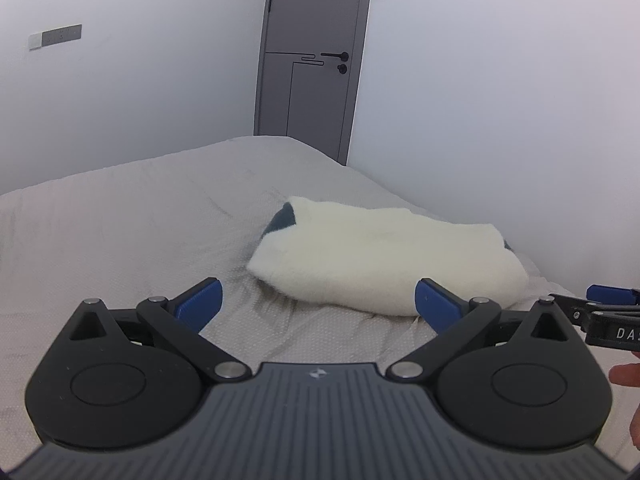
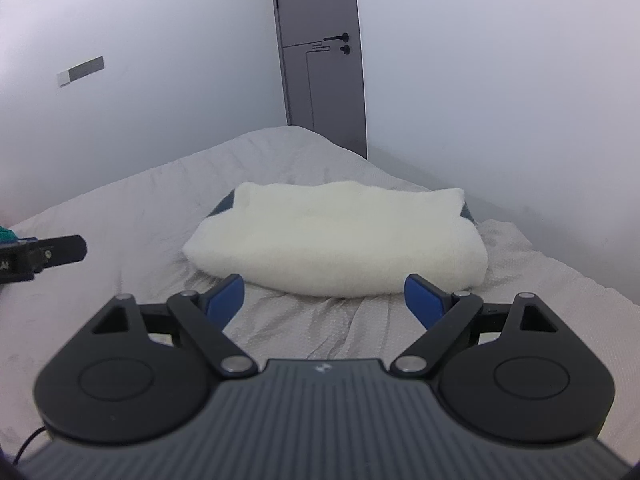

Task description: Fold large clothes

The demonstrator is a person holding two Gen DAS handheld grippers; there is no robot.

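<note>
Folded fleece garment [image 2: 336,240] before right claw [image 2: 324,300]

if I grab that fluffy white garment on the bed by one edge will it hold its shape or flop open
Probably flop: the garment looks like soft, thick fleece, folded into a rounded bundle with no stiff edges. Lifting one edge would likely let the layers unfold. It seems bulky but fairly light, and its fuzzy surface should grip well. Both the left gripper and right gripper are open and off it.

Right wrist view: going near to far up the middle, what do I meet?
right gripper, open → wrinkled grey bedsheet → folded cream fleece garment → far end of bed → grey door.
</note>
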